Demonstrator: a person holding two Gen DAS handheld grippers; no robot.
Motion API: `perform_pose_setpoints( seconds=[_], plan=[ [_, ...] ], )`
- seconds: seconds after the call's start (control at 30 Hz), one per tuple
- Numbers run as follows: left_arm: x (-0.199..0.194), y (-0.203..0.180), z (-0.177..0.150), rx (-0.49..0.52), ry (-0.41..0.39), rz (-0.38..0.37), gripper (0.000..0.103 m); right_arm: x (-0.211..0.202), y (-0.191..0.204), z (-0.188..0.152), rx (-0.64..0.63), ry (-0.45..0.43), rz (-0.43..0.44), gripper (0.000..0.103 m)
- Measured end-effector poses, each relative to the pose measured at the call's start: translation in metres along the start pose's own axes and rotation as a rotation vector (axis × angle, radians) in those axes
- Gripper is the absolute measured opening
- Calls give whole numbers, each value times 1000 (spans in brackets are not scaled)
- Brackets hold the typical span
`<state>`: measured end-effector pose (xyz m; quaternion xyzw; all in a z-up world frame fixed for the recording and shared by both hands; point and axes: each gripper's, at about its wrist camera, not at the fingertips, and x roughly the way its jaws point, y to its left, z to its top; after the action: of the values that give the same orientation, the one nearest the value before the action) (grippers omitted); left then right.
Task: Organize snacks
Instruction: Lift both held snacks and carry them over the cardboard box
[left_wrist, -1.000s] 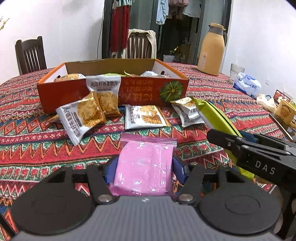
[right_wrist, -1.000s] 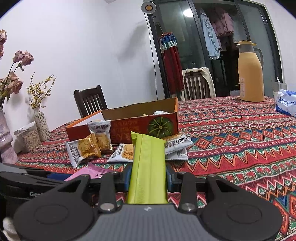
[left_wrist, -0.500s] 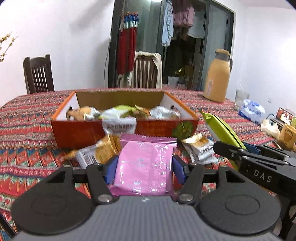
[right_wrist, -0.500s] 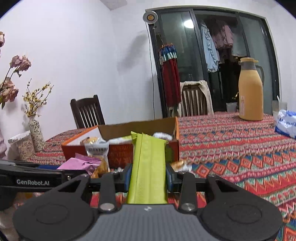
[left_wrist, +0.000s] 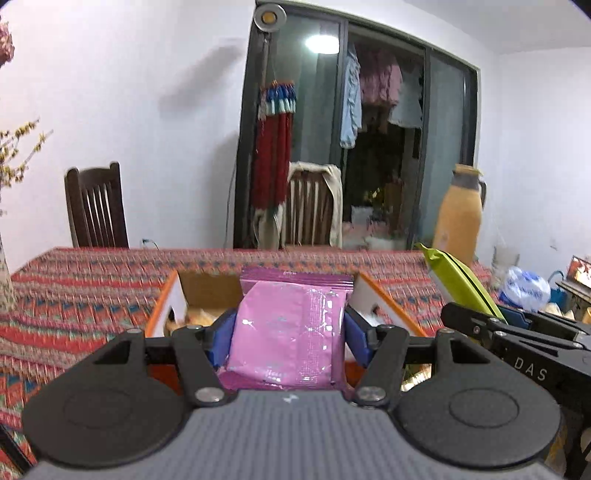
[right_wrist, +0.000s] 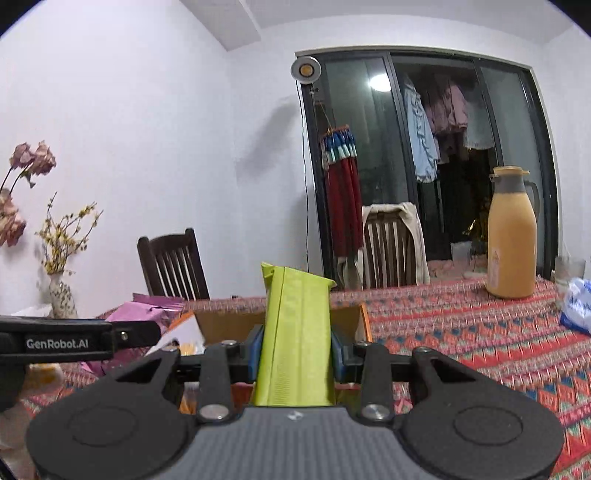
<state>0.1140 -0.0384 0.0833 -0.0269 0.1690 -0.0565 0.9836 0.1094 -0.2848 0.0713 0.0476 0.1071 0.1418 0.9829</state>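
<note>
The pink packet (left_wrist: 291, 328) hides most of the orange box (left_wrist: 384, 306), and the green packet (right_wrist: 295, 332) covers its middle too. What lies inside shows only as blurred yellow scraps. The blue-and-white bag (right_wrist: 578, 304) is cut off at the table's right edge.

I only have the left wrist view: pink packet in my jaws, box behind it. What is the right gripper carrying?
Observer: The right gripper is shut on a green packet, held upright between the blue pads.
Operator: Anything left of the box that I'm missing?
Observer: A patterned vase of yellow-flowered twigs stands at the table's left end, beside pink flowers.
Operator: Is the box under the right gripper too?
Observer: Yes, the orange cardboard box shows just behind the green packet, open side up.
</note>
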Motion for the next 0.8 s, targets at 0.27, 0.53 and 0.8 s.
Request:
perform_pose_setpoints(
  seconds=[0.27,0.53,0.8],
  plan=[
    [36,21,39,-45,-19,16,63,48,7,33,-7,-27,-34,35],
    [84,41,56,-69,-22,62,63,110,9,50,-25,-29,-72,35],
    [130,68,34,-109,43,111,62,158,-1,21,-9,14,-61,35]
  ],
)
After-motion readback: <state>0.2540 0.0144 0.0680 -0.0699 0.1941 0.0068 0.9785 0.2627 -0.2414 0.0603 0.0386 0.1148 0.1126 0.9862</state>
